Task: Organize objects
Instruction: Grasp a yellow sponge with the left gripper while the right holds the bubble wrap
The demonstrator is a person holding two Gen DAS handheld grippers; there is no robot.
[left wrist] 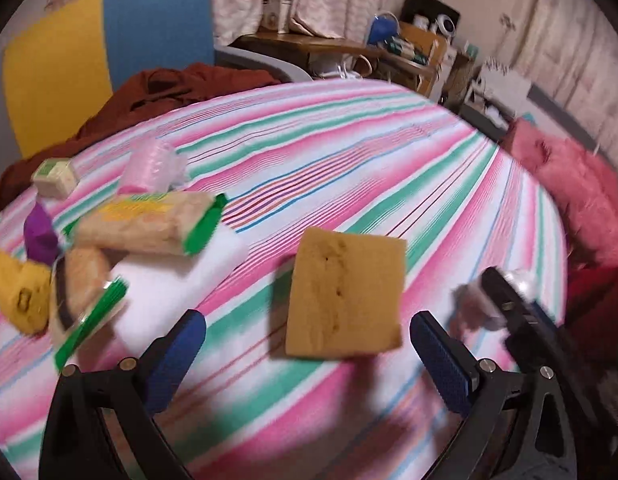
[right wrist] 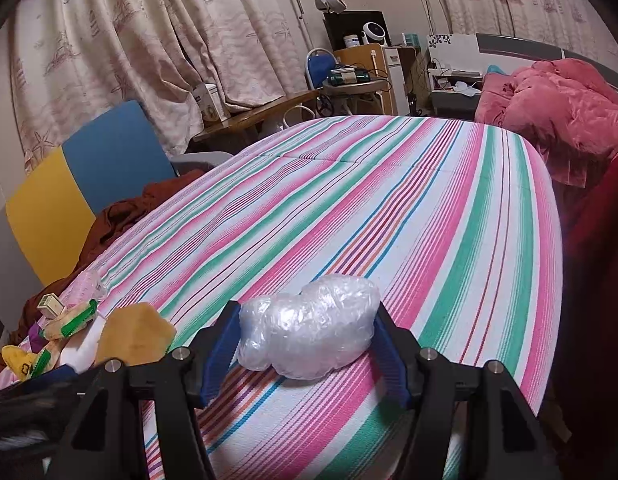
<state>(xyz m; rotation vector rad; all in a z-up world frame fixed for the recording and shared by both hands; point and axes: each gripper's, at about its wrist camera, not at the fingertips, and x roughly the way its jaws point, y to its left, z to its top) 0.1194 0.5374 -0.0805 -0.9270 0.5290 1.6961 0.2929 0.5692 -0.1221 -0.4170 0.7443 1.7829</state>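
Observation:
A tan sponge point(left wrist: 345, 292) lies flat on the striped tablecloth point(left wrist: 349, 152). My left gripper point(left wrist: 309, 358) hovers open just short of it, its blue pads point(left wrist: 177, 356) apart and touching nothing. In the right wrist view the sponge point(right wrist: 133, 340) sits at the lower left. My right gripper point(right wrist: 307, 350) is shut on a crumpled clear plastic bundle point(right wrist: 309, 336), with a pad pressed against each side. That bundle point(left wrist: 475, 304) also shows blurred at the right of the left wrist view.
A pile sits at the table's left: two green-ended snack packets point(left wrist: 149, 220), a white foam block point(left wrist: 177, 276), a pink wrapped roll point(left wrist: 149, 164), a small box point(left wrist: 55, 178). A blue-and-yellow chair point(left wrist: 109, 60) stands behind, a pink duvet point(right wrist: 549, 108) to the right.

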